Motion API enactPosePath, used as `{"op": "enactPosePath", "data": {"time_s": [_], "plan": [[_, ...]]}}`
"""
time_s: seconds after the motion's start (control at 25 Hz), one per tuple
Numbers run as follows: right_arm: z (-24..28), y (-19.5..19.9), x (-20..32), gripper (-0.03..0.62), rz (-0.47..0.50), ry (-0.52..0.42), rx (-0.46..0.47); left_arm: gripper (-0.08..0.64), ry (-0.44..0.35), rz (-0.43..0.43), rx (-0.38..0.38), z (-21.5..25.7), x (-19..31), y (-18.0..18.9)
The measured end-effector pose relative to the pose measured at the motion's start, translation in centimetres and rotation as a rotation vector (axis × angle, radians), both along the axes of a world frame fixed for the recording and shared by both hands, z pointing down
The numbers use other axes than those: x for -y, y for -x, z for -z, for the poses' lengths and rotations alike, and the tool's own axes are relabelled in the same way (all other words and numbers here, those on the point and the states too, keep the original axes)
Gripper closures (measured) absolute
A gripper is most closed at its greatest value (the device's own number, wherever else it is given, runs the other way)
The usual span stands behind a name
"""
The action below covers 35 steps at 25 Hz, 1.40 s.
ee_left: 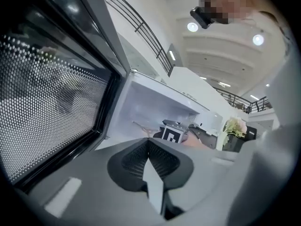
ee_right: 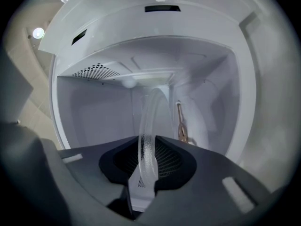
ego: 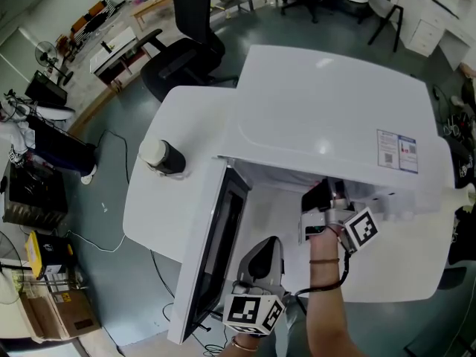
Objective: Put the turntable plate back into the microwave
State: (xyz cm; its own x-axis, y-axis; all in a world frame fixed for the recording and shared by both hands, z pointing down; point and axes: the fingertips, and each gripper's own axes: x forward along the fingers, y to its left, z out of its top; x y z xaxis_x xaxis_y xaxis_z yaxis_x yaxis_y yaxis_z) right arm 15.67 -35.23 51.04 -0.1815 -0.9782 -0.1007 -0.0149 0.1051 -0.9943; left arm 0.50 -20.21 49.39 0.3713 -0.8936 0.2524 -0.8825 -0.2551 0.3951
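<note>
Two grippers in play at a white microwave (ego: pixel 335 110) that sits on a white tabletop (ego: pixel 149 207). Its door (ego: pixel 219 244) is swung wide to the left.

Right gripper (ego: pixel 326 193): reached into the open cavity, marker cube just outside the opening. In the right gripper view its jaws (ee_right: pixel 146 150) are clamped on the rim of the glass turntable plate (ee_right: pixel 149 121). The plate shows edge-on and upright, running from between the pads up toward the cavity's back wall. It is inside the microwave and, as far as can be seen, carried on edge rather than lying on the floor. A small brownish fitting shows just right of the plate, low in the cavity; cannot tell what it is.

Left gripper (ego: pixel 268 245): low in the head view, in front of the microwave beside the inner face of the door. Its jaws (ee_left: pixel 149 161) are fully closed, pads meeting, nothing between them. The left gripper view looks past the perforated door window (ee_left: pixel 51 102) into the cavity, where the right gripper's marker cube shows.

Also on the tabletop: a dark canister with a white lid (ego: pixel 162 156), left of the door and well apart from both grippers. Black office chair (ego: pixel 186 47) beyond the tabletop.
</note>
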Motion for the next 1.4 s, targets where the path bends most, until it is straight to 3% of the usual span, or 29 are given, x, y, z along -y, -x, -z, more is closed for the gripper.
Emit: {"op": "enactPosePath", "data": {"time_s": [0.48,1.4], "plan": [[-0.7,-0.4,-0.2,0.515,-0.008,0.071,-0.068,0.561,0.006,-0.007,0.001,-0.3,0.2,-0.2],[-2.4,-1.0,-0.1,0.518,0.006,0.298,-0.208,0.561,0.013,-0.030,-0.002,-0.3,0.4,-1.1]]}}
